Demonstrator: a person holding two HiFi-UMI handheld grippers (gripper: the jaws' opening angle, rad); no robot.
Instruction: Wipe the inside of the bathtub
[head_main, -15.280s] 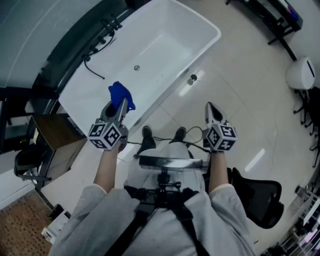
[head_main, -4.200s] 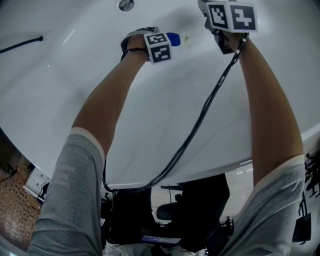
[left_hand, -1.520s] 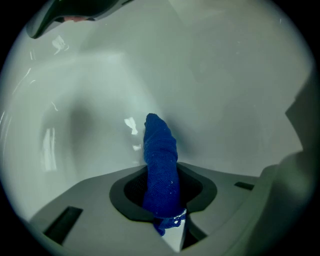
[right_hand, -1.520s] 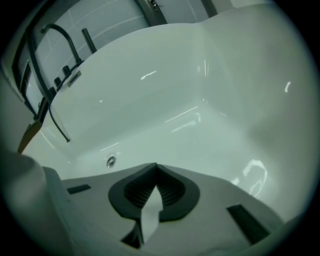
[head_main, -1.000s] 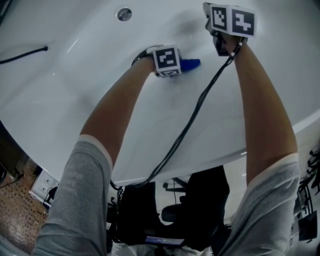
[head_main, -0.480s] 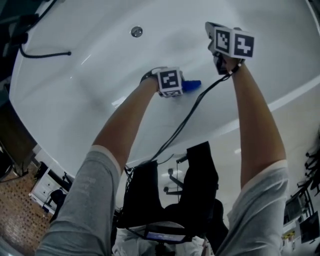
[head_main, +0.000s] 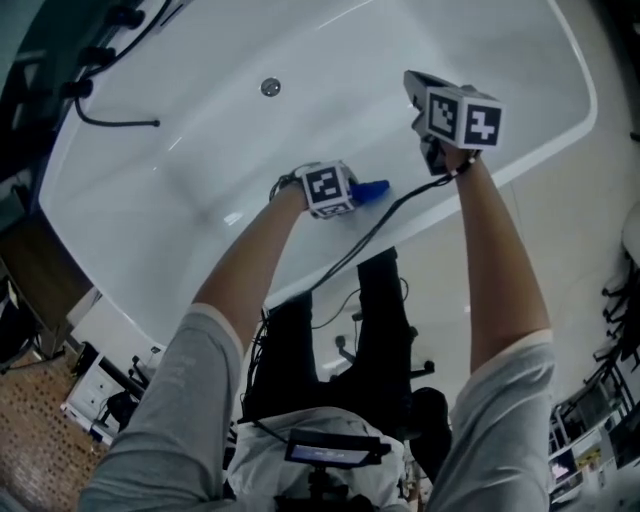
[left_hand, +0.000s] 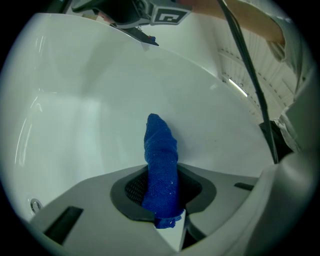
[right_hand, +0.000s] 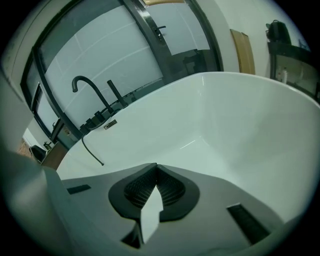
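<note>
Clamping a blue cloth (left_hand: 160, 150) between the pads of the left gripper (left_hand: 162, 192), jaws pinching narrow on the fabric, the free end poking forward past the tips at frame centre in the left gripper view. Pointing that cloth at the white inner wall of the bathtub (head_main: 200, 150); actual contact with the wall not readable. Sitting mid-frame in the head view, just inside the tub's near rim, cloth end showing right of the marker cube. Holding the right gripper (right_hand: 156, 169) closed on nothing, tips meeting, only white tub surface showing behind them. Hovering it upper right of centre in the head view, over the tub interior, apart from the cloth. Trailing a black cable (head_main: 400, 195) from the right gripper down across the near rim. Showing the drain (head_main: 270, 87) upper left of centre on the tub floor, and a black faucet (right_hand: 82, 77) at the far edge, upper left in the right gripper view.
</note>
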